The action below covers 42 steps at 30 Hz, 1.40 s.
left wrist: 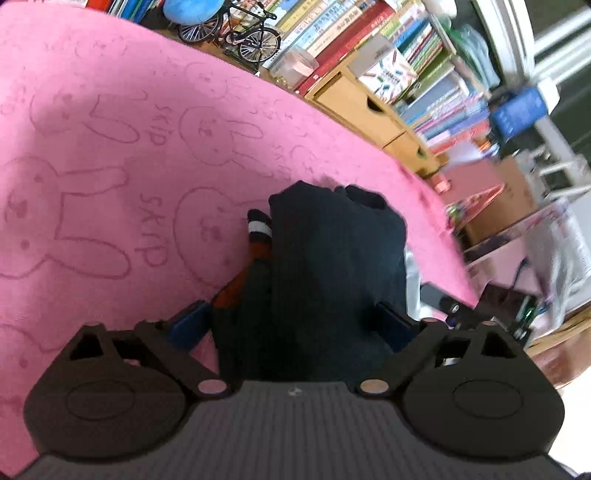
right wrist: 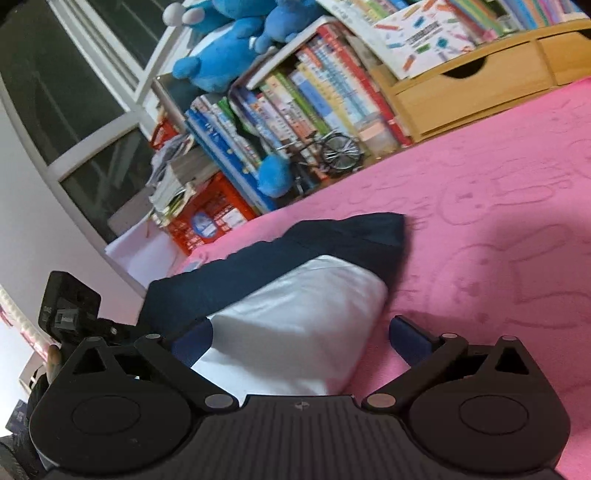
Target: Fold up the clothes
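Observation:
A dark navy garment (left wrist: 332, 266) lies bunched on the pink bunny-print blanket (left wrist: 110, 166); an orange sleeve with a black-and-white striped cuff (left wrist: 258, 230) shows at its left. My left gripper (left wrist: 295, 321) is open, its blue pads either side of the navy cloth. In the right wrist view the navy garment (right wrist: 295, 251) lies folded with a white part (right wrist: 295, 321) on top. My right gripper (right wrist: 301, 336) is open, its pads astride the white part.
Rows of books (right wrist: 295, 103), a wooden drawer unit (left wrist: 369, 107), a model bicycle (left wrist: 243, 33) and blue plush toys (right wrist: 229, 55) line the blanket's far edge. A window (right wrist: 74, 92) stands at the left. Boxes and clutter (left wrist: 498, 206) sit beyond the blanket's right edge.

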Motion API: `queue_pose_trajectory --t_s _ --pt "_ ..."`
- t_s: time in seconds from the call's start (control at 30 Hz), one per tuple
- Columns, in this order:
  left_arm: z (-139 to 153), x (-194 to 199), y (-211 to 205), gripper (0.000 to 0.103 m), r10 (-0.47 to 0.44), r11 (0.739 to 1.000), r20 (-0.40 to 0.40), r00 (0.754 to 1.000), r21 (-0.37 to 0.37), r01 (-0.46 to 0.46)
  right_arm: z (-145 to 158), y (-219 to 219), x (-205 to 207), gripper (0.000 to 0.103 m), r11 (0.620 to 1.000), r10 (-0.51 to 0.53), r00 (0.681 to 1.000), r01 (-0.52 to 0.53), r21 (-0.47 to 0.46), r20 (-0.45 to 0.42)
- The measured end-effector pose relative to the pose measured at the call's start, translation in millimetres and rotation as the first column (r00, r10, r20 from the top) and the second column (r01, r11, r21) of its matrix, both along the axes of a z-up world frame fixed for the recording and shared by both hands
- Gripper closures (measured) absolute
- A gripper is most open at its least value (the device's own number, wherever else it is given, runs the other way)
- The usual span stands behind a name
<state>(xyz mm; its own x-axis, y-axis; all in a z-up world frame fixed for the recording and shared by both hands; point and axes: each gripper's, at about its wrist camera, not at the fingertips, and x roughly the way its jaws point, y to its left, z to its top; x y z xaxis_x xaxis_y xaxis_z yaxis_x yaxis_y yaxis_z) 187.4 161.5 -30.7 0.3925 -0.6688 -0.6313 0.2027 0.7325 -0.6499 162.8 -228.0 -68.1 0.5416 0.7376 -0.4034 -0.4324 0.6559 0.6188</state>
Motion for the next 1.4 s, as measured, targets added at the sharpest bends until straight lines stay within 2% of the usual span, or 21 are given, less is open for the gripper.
queue_pose_trajectory --t_s 0.07,0.17,0.2,0.27,0.33,0.37,0.4,0.43,0.47,0.53,0.67,0.8,0.9,1.0,1.03,1.07,1.1,1.13,1.2,1.27,1.4 --pt "0 -1 6 0.016 -0.007 0.997 -0.003 1.0 -0.071 0.007 0 3 0 0.0 1.0 0.008 1.0 -0.008 -0.003 0.005" --pt "-8 4 11 0.016 -0.018 0.984 -0.017 1.0 -0.176 0.015 -1 2 0 0.0 1.0 0.008 1.0 -0.008 0.01 0.002" --pt "-16 8 7 0.016 -0.019 0.986 -0.047 0.999 -0.165 0.011 0 3 1 0.0 1.0 0.008 1.0 -0.008 0.012 0.001" --pt "-16 9 0 0.006 -0.022 0.988 -0.043 0.999 -0.156 0.015 0 6 3 0.0 1.0 0.007 1.0 -0.007 0.011 0.0" --pt "-12 7 -8 0.009 -0.018 0.994 -0.024 1.0 -0.11 0.016 0 11 5 0.0 1.0 -0.006 1.0 0.006 0.014 -0.004" --pt "-8 5 -14 0.024 -0.013 0.998 -0.008 1.0 -0.058 0.012 1 12 5 0.004 1.0 -0.023 1.0 0.023 0.021 -0.011" --pt "-5 -1 -16 0.033 -0.004 1.0 0.006 1.0 -0.014 0.004 1 12 4 0.022 0.998 -0.048 0.999 0.049 0.036 -0.022" --pt "-2 -6 -12 0.046 0.005 1.0 0.01 1.0 -0.015 -0.005 1 10 1 0.045 0.995 -0.08 0.996 0.081 0.058 -0.029" --pt "1 -10 -8 0.056 0.015 1.0 0.011 1.0 -0.026 -0.014 2 7 -1 0.052 0.991 -0.101 0.994 0.103 0.08 -0.032" --pt "6 -20 0 0.066 0.027 0.999 0.018 0.999 -0.045 -0.026 6 -2 -8 0.069 0.982 -0.113 0.993 0.114 0.153 -0.012" --pt "24 -19 -1 0.072 0.023 0.999 0.062 0.998 -0.038 -0.021 32 -1 -10 0.073 0.982 -0.102 0.992 0.088 0.168 0.075" --pt "45 12 -7 0.072 0.044 0.997 0.101 0.994 -0.065 -0.038 63 -3 21 0.074 0.977 -0.132 0.983 0.108 0.186 0.124" --pt "47 44 -18 0.066 0.069 0.998 0.113 0.991 0.005 -0.07 70 0 61 0.071 0.985 -0.138 0.984 0.124 0.123 0.115" --pt "37 59 -28 0.058 0.113 0.97 0.138 0.984 0.197 -0.14 46 5 101 0.059 0.985 -0.174 0.985 0.174 0.0 -0.01" --pt "34 61 -31 0.049 0.124 0.953 0.156 0.98 0.257 -0.162 36 6 109 0.05 0.977 -0.207 0.976 0.203 -0.062 -0.064" --pt "34 58 -32 0.029 0.131 0.938 0.181 0.975 0.295 -0.181 27 7 113 0.042 0.966 -0.235 0.968 0.223 -0.129 -0.087" --pt "34 54 -31 0.02 0.135 0.923 0.207 0.969 0.328 -0.199 24 6 108 0.029 0.954 -0.261 0.963 0.247 -0.172 -0.062" --pt "38 46 -29 0.013 0.144 0.904 0.241 0.96 0.363 -0.227 27 5 95 0.028 0.938 -0.286 0.958 0.283 -0.201 0.014" --pt "48 27 -26 0.013 0.164 0.855 0.318 0.934 0.426 -0.295 41 10 63 0.026 0.895 -0.298 0.934 0.345 -0.281 0.196" --pt "62 3 -27 0.013 0.17 0.802 0.417 0.893 0.468 -0.372 59 26 22 0.026 0.855 -0.244 0.894 0.381 -0.352 0.375" --pt "85 -45 -58 0.002 0.065 0.778 0.587 0.807 0.476 -0.409 72 68 -42 0.024 0.898 -0.027 0.882 0.228 -0.377 0.47"
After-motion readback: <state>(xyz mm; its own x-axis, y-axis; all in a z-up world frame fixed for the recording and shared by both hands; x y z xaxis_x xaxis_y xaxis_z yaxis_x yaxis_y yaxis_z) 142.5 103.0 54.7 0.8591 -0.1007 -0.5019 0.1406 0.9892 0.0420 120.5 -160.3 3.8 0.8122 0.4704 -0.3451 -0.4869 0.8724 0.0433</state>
